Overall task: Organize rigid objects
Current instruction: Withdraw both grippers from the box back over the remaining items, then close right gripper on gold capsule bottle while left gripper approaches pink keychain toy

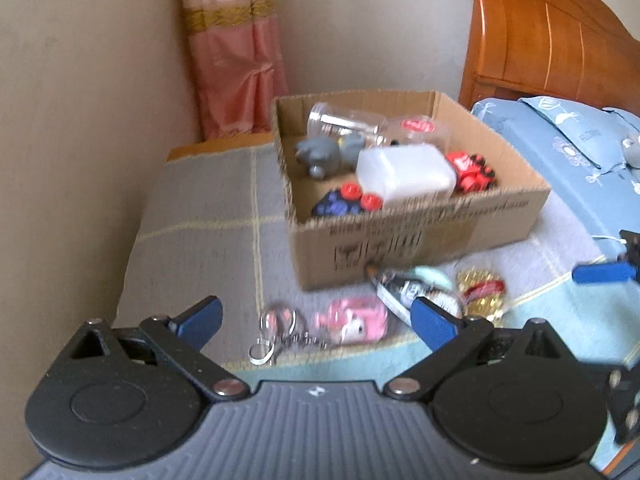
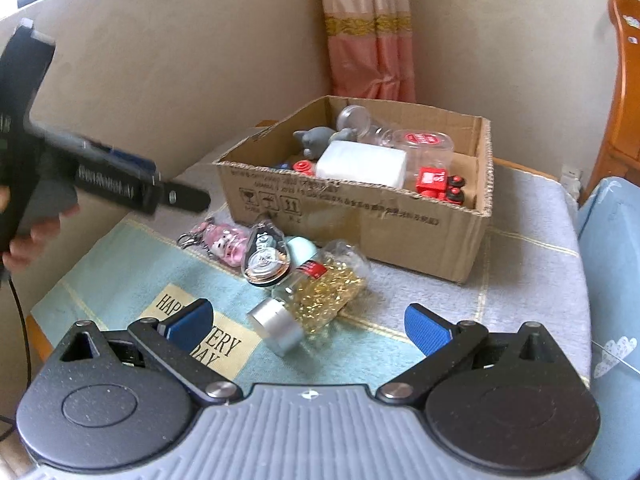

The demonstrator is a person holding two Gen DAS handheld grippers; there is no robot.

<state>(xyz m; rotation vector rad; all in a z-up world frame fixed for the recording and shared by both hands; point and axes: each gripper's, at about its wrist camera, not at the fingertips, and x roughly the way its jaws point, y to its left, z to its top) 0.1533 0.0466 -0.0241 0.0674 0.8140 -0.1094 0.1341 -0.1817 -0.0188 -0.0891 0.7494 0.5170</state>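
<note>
The left gripper (image 1: 316, 322) stood spread wide with nothing between its pads, a pink keychain toy (image 1: 352, 320) lying just ahead of its fingertips. The right gripper (image 2: 308, 326) was likewise spread and empty, a silver-capped jar of gold beads (image 2: 316, 300) lying on its side directly between and just beyond its fingers. Farther ahead of both sat the cardboard box (image 2: 400, 220), holding a white container (image 2: 362, 164), a red toy (image 2: 438, 184) and a grey figure (image 2: 316, 140).

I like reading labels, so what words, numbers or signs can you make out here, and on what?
"HAP... ERY DAY": cream patch on the light blue mat, partly hidden.
Handling symbols: brown cardboard box.
Box's printed line: too blurred.
Red labels on the clear jar, red toy vehicle and bottle of gold bits: unreadable.
</note>
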